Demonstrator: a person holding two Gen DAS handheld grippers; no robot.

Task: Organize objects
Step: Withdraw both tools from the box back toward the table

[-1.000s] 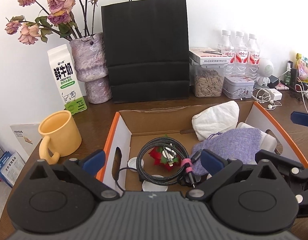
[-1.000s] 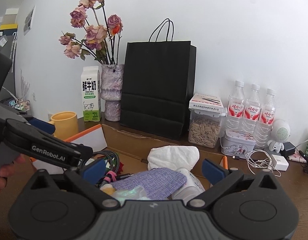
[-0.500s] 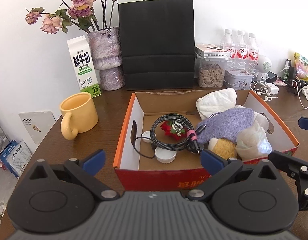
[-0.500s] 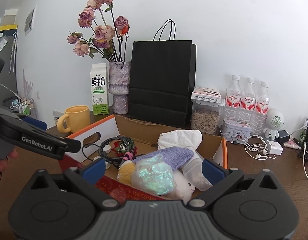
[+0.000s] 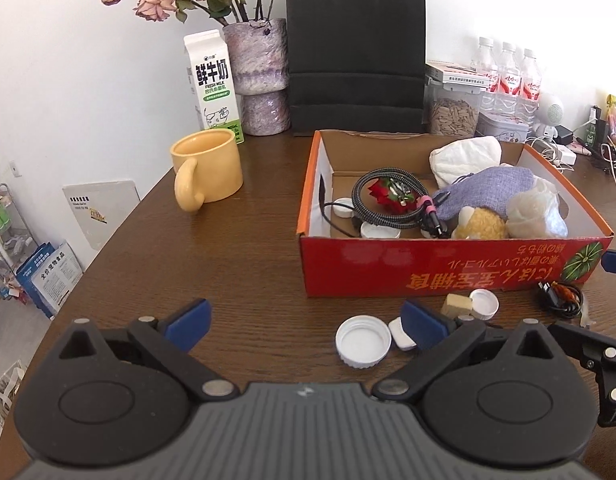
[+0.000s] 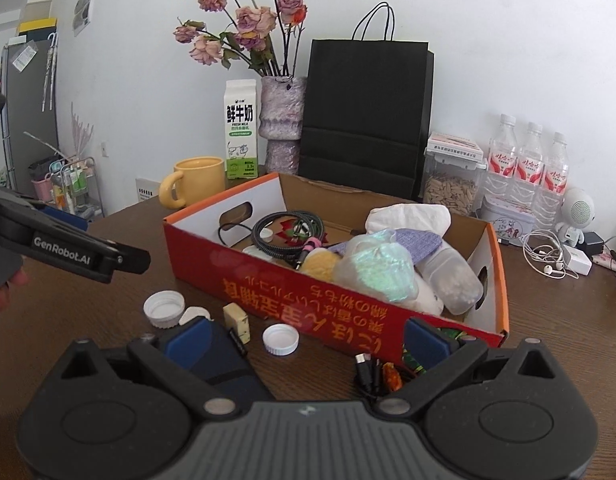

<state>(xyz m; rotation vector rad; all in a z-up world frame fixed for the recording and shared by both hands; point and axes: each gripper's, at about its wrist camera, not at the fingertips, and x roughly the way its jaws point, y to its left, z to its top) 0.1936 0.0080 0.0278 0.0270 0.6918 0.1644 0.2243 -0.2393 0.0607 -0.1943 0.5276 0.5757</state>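
Observation:
A red cardboard box [image 5: 428, 276] on the brown table holds a coiled braided cable [image 5: 388, 204], a purple pouch [image 5: 484, 188], a white cloth, a yellow plush and a plastic bag. Loose things lie in front of it: a large white cap [image 5: 363, 342], a small cap [image 5: 484, 304], a beige block [image 5: 457, 305] and a black cable [image 5: 560, 298]. My left gripper [image 5: 304, 320] is open and empty, short of the box. My right gripper [image 6: 308, 340] is open too, over the small cap [image 6: 281, 339], with a dark flat object [image 6: 220, 360] under its left finger. The box [image 6: 308, 284] stands beyond.
A yellow mug [image 5: 208, 168], a milk carton [image 5: 214, 88], a vase of dried roses [image 5: 262, 76] and a black paper bag [image 5: 354, 52] stand behind and left of the box. A seed jar, water bottles [image 6: 528, 168] and earphones [image 6: 548, 256] are at the right. The table edge falls off at the left.
Both grippers have drawn back from over the box toward the near side of the table. The box front and the loose caps, block and cable have come into view.

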